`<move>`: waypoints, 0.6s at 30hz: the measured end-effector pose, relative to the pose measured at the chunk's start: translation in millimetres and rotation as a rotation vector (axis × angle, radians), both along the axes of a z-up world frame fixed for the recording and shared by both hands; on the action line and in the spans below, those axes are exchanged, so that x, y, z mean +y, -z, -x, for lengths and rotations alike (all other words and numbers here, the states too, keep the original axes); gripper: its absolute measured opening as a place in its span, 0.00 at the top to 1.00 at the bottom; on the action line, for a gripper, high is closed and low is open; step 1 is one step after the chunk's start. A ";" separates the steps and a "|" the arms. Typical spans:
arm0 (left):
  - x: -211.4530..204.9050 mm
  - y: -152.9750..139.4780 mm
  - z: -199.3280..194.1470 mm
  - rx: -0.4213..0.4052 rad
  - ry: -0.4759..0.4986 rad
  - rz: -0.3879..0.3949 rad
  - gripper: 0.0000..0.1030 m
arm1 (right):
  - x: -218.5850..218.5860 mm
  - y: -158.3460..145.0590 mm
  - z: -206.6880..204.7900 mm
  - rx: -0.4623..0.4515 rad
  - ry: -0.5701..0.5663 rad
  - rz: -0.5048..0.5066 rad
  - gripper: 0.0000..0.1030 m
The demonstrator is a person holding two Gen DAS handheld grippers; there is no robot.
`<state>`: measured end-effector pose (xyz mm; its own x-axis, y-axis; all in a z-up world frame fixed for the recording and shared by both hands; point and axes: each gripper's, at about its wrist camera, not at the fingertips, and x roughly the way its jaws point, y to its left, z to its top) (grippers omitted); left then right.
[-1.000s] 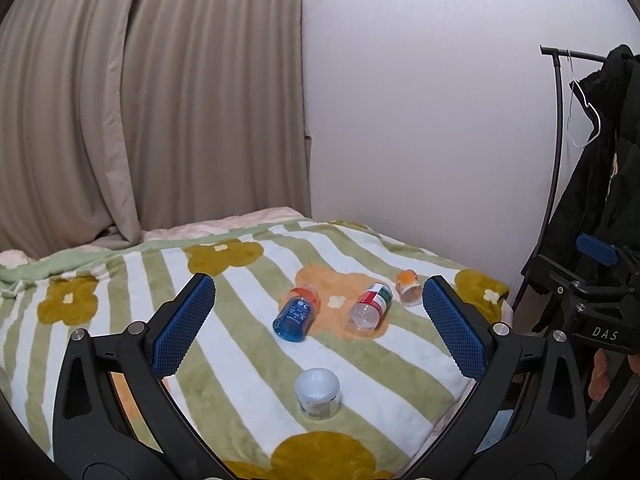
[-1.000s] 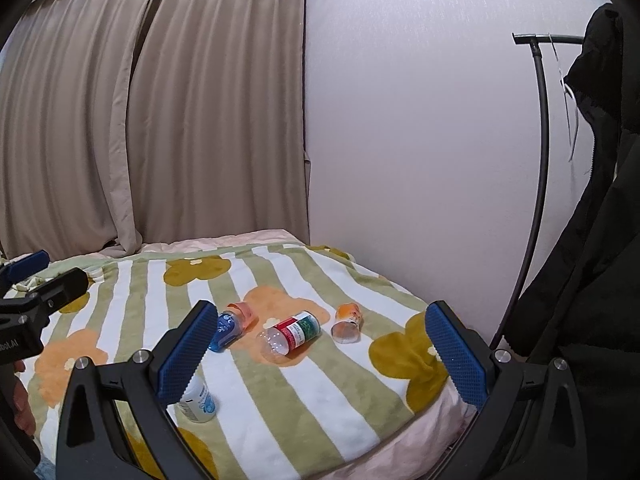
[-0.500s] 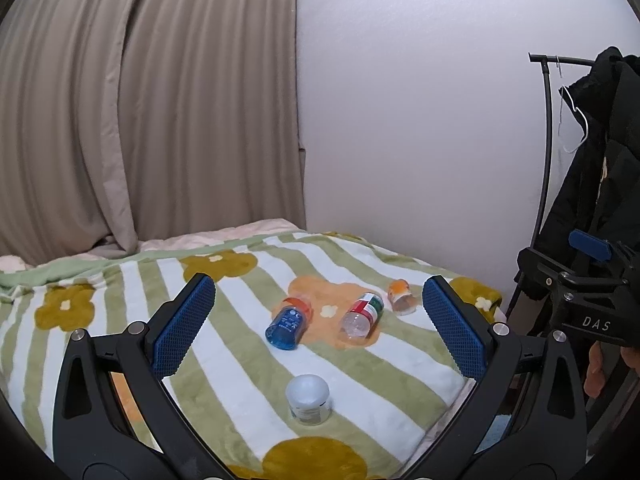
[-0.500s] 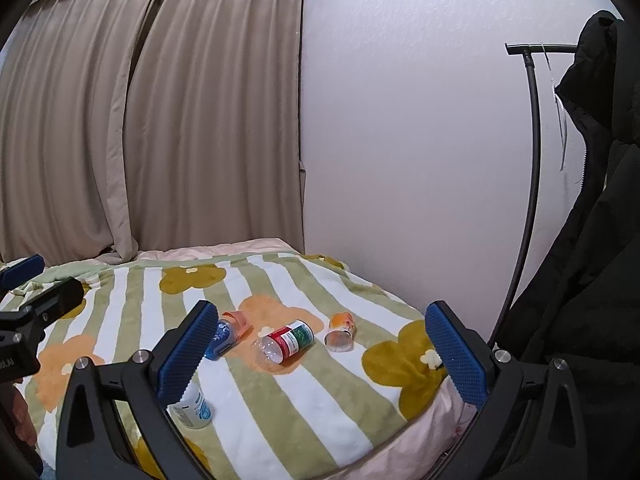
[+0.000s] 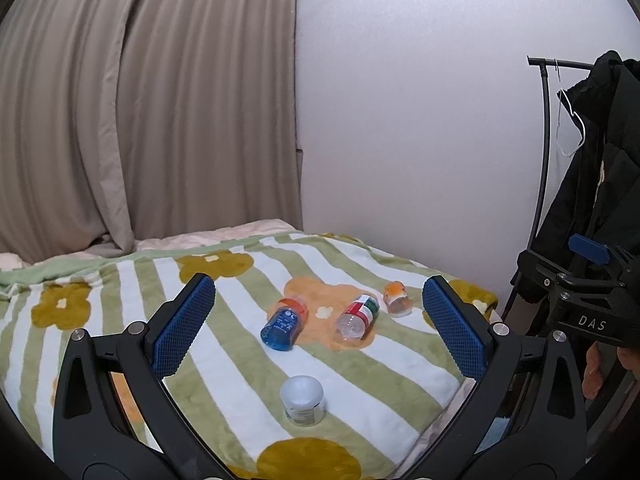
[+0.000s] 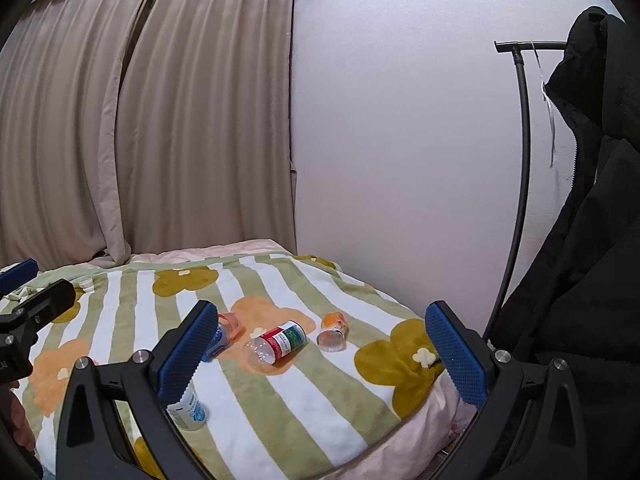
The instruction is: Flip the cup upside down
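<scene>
Hiding blue cup [image 6: 218, 340]: right tongs [image 6: 320, 354].

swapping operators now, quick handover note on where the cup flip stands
Left hand-held gripper: open, empty, above the blanket.
Right hand-held gripper: open, empty, also well short of the cups.
Three cups lie on their sides: blue cup, red-and-green label cup, small orange cup. White cup stands nearest, apparently already bottom up.
Done: no grasp in progress. Left: pick a lying cup and set it upside down.

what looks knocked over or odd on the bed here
Three containers lie on their sides on the blanket: the blue one, the red-and-green labelled one and the small orange one. Only the white jar stands.
</scene>
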<state>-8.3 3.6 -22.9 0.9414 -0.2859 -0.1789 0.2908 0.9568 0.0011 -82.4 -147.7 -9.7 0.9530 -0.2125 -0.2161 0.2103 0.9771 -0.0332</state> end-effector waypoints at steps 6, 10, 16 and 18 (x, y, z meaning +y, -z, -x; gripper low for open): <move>-4.5 -2.6 -0.7 -0.001 0.007 -0.002 0.00 | 0.9 -0.5 1.5 0.000 0.006 0.001 0.00; -6.1 -4.1 -1.8 0.001 0.026 0.002 0.00 | 0.2 -0.2 1.6 -0.003 0.007 0.005 0.00; -5.9 -6.3 -0.1 -0.013 0.034 0.016 0.00 | -2.2 0.0 3.6 -0.011 0.007 0.004 0.00; -6.8 -6.2 0.7 -0.022 0.021 0.015 0.00 | -2.6 -0.3 3.7 -0.012 0.009 0.006 0.00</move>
<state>-8.9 -3.2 -16.6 0.9387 -0.3086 -0.1536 0.3113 0.9503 -0.0065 -86.1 -150.4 -9.3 0.9535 -0.2218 -0.2038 0.2190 0.9750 -0.0365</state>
